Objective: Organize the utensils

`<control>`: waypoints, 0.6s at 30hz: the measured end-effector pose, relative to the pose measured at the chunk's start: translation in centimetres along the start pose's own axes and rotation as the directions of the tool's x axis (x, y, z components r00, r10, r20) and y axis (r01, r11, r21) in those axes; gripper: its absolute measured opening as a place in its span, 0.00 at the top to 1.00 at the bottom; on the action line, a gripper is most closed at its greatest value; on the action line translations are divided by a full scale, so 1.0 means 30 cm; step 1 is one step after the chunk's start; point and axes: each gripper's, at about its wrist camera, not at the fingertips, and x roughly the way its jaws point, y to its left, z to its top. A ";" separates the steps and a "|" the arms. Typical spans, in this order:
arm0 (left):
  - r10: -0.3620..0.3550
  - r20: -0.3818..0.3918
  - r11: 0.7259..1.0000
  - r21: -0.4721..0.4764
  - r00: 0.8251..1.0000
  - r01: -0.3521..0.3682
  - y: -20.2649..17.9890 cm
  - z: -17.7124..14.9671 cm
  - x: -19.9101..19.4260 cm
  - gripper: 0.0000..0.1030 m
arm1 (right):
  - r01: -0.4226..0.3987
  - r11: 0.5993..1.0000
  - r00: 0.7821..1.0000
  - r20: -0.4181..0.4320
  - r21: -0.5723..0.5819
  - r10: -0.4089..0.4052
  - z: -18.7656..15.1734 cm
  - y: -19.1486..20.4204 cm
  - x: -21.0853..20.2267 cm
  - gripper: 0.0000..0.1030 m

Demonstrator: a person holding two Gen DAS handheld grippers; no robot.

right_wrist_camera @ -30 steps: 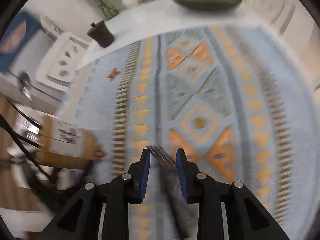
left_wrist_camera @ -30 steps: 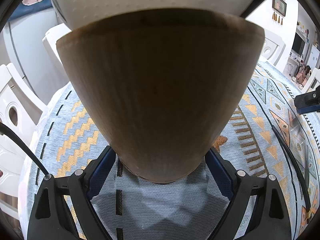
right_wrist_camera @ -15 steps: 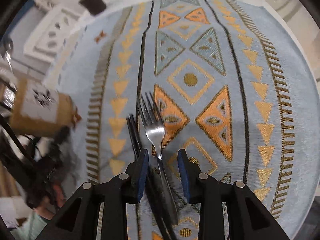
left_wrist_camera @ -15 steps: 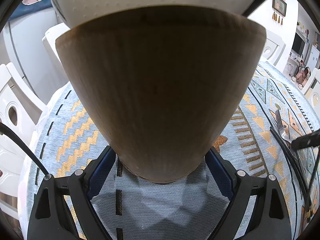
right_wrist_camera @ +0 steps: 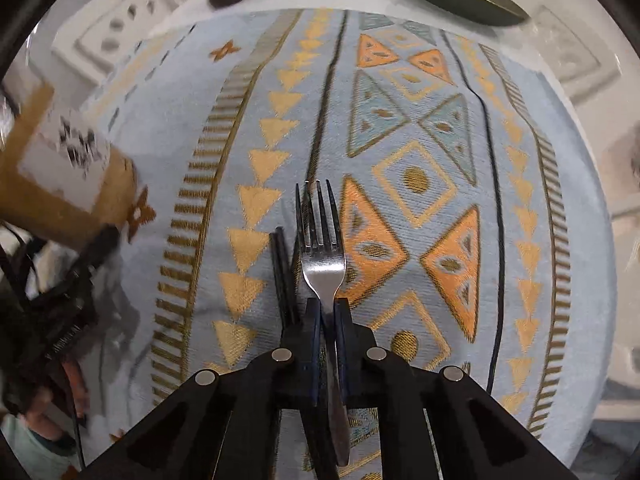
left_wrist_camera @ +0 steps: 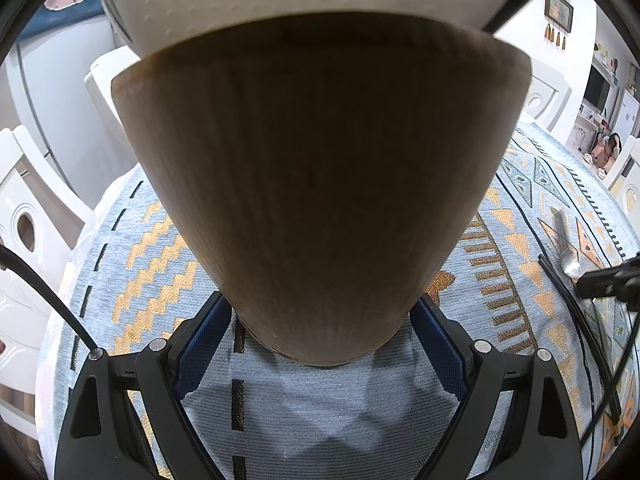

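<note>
Right gripper (right_wrist_camera: 327, 312) just closing, clamping fork (right_wrist_camera: 322, 256) neck, tines ahead; left gripper (left_wrist_camera: 320, 332) clamping wooden holder (left_wrist_camera: 320, 184).

a home dining room: a table (left_wrist_camera: 132, 264) under a patterned woven cloth, white carved chairs (left_wrist_camera: 24, 216) around it, framed pictures (left_wrist_camera: 559, 2) on the wall.

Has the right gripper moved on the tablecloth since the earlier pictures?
Yes. The right gripper has slid along the tablecloth onto the fork, and its jaws have just been closing on the fork's neck.
</note>
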 end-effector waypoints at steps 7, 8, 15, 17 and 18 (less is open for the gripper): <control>0.000 0.000 1.000 0.000 1.000 0.000 0.001 0.000 -0.001 0.11 | -0.222 0.972 0.959 0.194 0.077 0.204 -0.054 -0.100 -0.210 0.97; 0.000 0.000 1.000 0.000 1.000 0.000 0.002 0.001 -0.001 0.11 | -0.235 0.969 0.954 0.210 0.078 0.215 -0.063 -0.107 -0.231 0.97; 0.000 0.000 1.000 0.000 1.000 0.000 0.003 0.000 -0.003 0.11 | -0.245 0.968 0.949 0.221 0.060 0.227 -0.070 -0.088 -0.257 0.97; 0.001 0.000 1.000 0.001 1.000 -0.001 0.003 0.000 -0.003 0.11 | -0.246 0.965 0.960 0.162 0.086 0.230 -0.071 -0.094 -0.219 0.96; 0.000 -0.001 1.000 0.000 1.000 0.000 0.002 0.001 -0.002 0.11 | -0.252 0.963 0.962 0.135 0.096 0.238 -0.067 -0.103 -0.202 0.96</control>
